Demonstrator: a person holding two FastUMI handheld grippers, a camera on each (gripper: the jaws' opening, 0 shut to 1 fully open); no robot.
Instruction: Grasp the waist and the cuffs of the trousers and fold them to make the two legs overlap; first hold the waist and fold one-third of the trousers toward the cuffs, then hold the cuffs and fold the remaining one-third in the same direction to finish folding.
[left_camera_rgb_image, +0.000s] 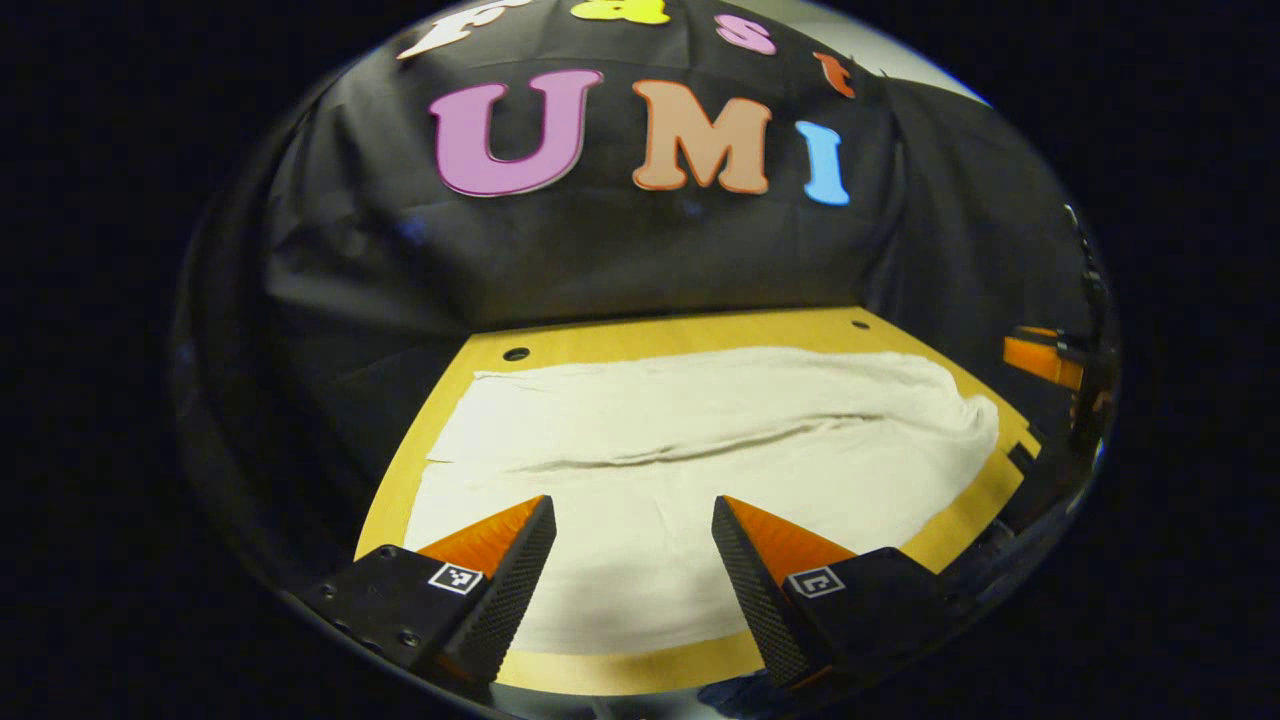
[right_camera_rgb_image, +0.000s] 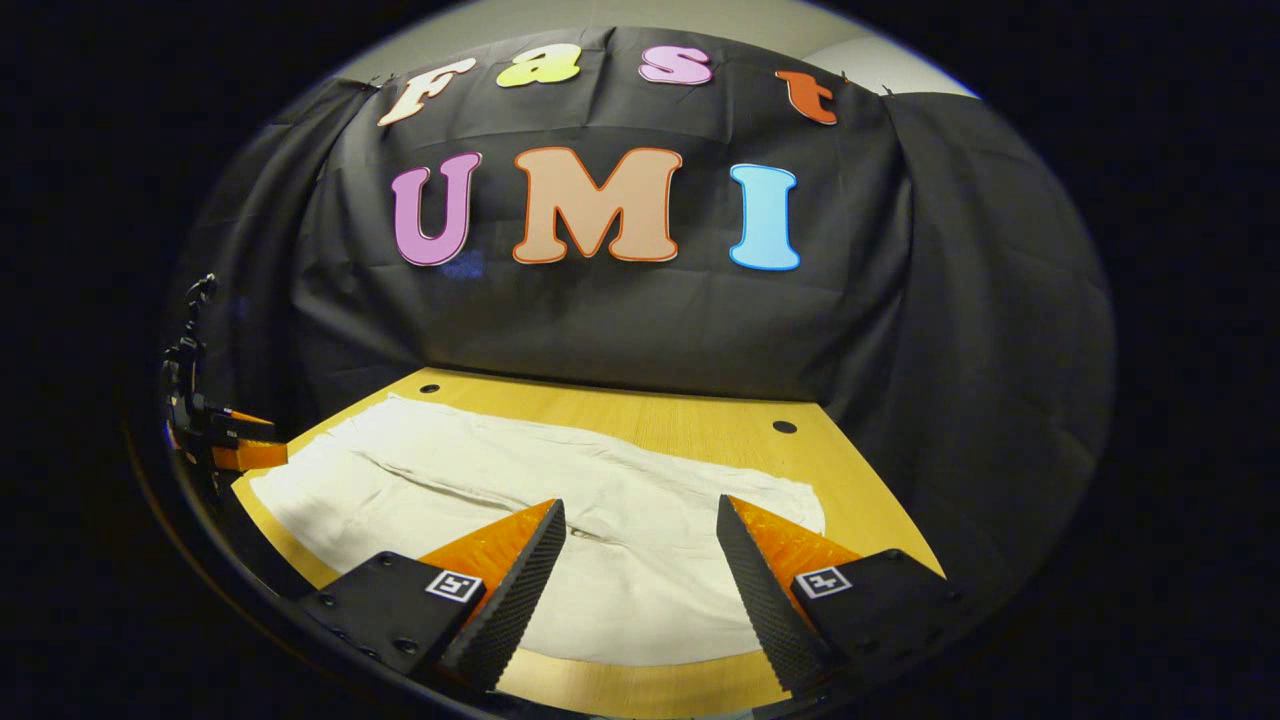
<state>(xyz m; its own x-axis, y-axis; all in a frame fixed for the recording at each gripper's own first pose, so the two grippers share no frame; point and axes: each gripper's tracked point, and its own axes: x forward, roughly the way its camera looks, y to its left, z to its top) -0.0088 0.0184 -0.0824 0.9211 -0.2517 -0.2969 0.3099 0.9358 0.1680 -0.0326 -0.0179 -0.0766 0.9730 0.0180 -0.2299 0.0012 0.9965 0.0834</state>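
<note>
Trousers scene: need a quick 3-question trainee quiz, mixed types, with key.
1. True or false: the left gripper is shut on the trousers.
2. What do the trousers lie on? A) a wooden table B) a metal tray C) a carpet
3. Fill in: in the right gripper view, the right gripper hangs over the trousers with its jaws ____.

Key:
1. False; its fingers stand apart above the cloth, holding nothing.
2. A
3. open
</note>
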